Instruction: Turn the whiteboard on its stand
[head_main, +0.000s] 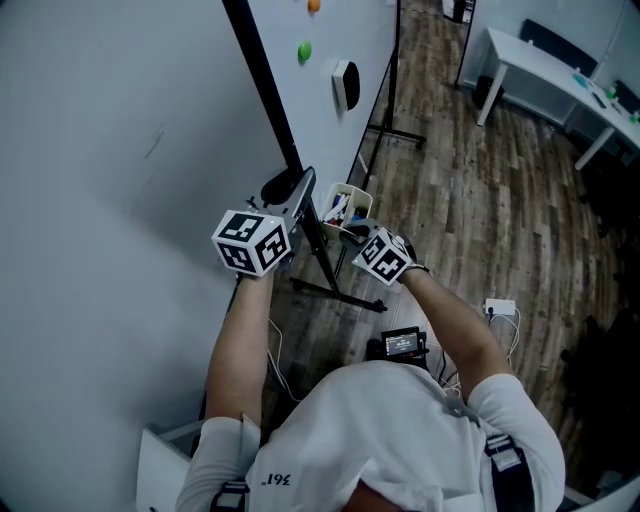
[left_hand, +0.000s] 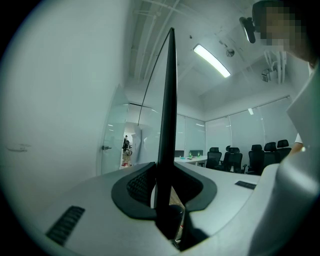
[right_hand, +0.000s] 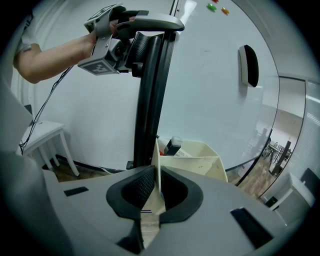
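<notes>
An office: whiteboard (head_main: 120, 130), white desks (head_main: 532, 58), swivel chairs (left_hand: 233, 159), glass partitions (left_hand: 225, 132).

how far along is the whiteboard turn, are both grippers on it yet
Done: both grips look set. The left gripper is clamped on the black side frame of the whiteboard. The right gripper pinches a wall of the cream tray at its lower edge.
In hand: holding the board at both points.
Left: the swing itself. How far the board has turned cannot be judged from this one moment.
</notes>
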